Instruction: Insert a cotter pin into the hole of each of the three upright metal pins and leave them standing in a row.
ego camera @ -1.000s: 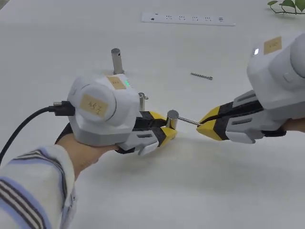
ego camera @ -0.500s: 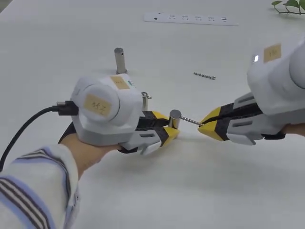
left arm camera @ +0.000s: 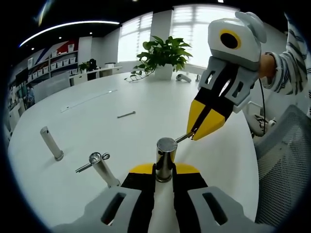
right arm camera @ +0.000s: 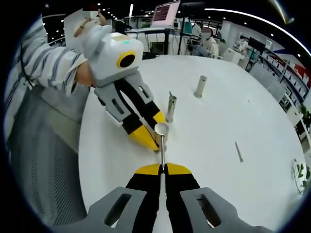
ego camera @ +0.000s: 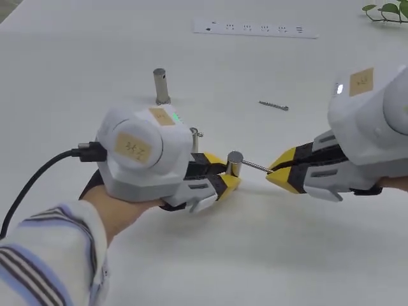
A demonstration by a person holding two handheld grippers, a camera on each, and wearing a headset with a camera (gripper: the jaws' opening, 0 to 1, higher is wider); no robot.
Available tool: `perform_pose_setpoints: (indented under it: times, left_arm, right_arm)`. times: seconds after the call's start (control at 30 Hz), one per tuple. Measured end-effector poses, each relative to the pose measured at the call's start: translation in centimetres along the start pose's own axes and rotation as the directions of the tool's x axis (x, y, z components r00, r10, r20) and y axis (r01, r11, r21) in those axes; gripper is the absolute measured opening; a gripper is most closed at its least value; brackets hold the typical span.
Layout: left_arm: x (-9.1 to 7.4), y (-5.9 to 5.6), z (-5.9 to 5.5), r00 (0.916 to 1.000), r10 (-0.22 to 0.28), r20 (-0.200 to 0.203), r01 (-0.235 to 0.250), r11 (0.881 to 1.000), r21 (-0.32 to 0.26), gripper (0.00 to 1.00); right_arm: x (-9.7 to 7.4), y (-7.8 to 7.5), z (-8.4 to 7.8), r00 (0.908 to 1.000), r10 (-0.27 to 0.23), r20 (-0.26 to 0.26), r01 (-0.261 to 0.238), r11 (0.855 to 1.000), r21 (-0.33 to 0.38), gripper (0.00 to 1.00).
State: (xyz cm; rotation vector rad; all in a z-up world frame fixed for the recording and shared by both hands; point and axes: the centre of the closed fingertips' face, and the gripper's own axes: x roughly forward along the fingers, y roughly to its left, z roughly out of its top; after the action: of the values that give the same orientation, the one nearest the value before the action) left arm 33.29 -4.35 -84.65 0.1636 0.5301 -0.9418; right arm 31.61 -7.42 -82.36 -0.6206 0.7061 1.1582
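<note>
Nothing but the headset's aim had shifted over the last second; both tongs stayed where they were over the white bench (ego camera: 268,255). The left tongs (ego camera: 231,173) were clamped on the near metal pin (ego camera: 234,160), which stood upright on the bench. The right tongs (ego camera: 275,172) were closed on the held cotter pin (ego camera: 256,166), its free end at that pin's side just under the cap; whether it had entered the hole could not be told. A power strip (ego camera: 255,29) lay at the far edge. Behind the left tongs stood the middle metal pin (ego camera: 194,139) with a fitted cotter pin (left arm camera: 92,160) through it, and beyond it the far metal pin (ego camera: 160,86). A loose cotter pin (ego camera: 274,106) lay well apart from them
</note>
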Motion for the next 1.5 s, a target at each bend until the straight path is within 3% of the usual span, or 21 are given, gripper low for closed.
perform_pose_setpoints:
  times: [0.17, 0.3, 0.43, 0.53, 0.77, 0.9, 1.07, 1.5]
  left_arm:
    - [0.03, -0.1, 0.01, 1.0, 0.003, -0.001, -0.003, 1.0, 0.01, 0.11]
    - [-0.04, 0.06, -0.06, 0.9999, 0.013, -0.002, -0.013, 1.0, 0.015, 0.11]
    - [-0.11, 0.3, -0.12, 0.9998, 0.021, -0.003, -0.021, 1.0, 0.013, 0.11]
    - [-0.15, 0.33, -0.15, 0.9997, 0.023, -0.004, -0.023, 1.0, 0.014, 0.11]
    - [-0.17, 0.41, -0.14, 0.9993, 0.037, -0.007, -0.036, 0.999, 0.015, 0.11]
    - [-0.16, 0.38, -0.13, 0.9989, 0.047, -0.008, -0.047, 0.999, 0.014, 0.11]
    - [-0.17, 0.37, -0.08, 0.9982, 0.059, -0.005, -0.059, 0.998, 0.015, 0.11]
    - [-0.24, 0.59, -0.09, 0.9955, 0.095, -0.001, -0.095, 0.995, -0.028, 0.11]
  right_arm:
    - [0.01, -0.09, 0.3, 0.9997, -0.022, -0.003, 0.022, 0.998, -0.065, 0.03]
    - [0.3, -0.51, 0.03, 0.9997, -0.023, 0.0, 0.023, 0.998, -0.053, 0.03]
    - [0.58, -0.46, 0.0, 0.9991, -0.012, 0.04, 0.014, 0.998, -0.056, 0.03]
    - [0.56, -0.57, 0.15, 0.9971, -0.003, 0.075, 0.004, 1.0, -0.014, 0.03]
    - [0.56, -0.43, 0.36, 0.9979, -0.002, 0.065, 0.008, 0.997, -0.082, 0.03]
    - [0.62, -0.35, 0.28, 0.9989, -0.007, 0.046, 0.008, 1.0, -0.017, 0.03]
    - [0.32, 0.02, 0.4, 0.9993, -0.012, 0.035, 0.013, 1.0, -0.028, 0.03]
    - [0.37, -0.53, 0.42, 0.9973, -0.028, 0.068, 0.02, 0.994, 0.106, 0.03]
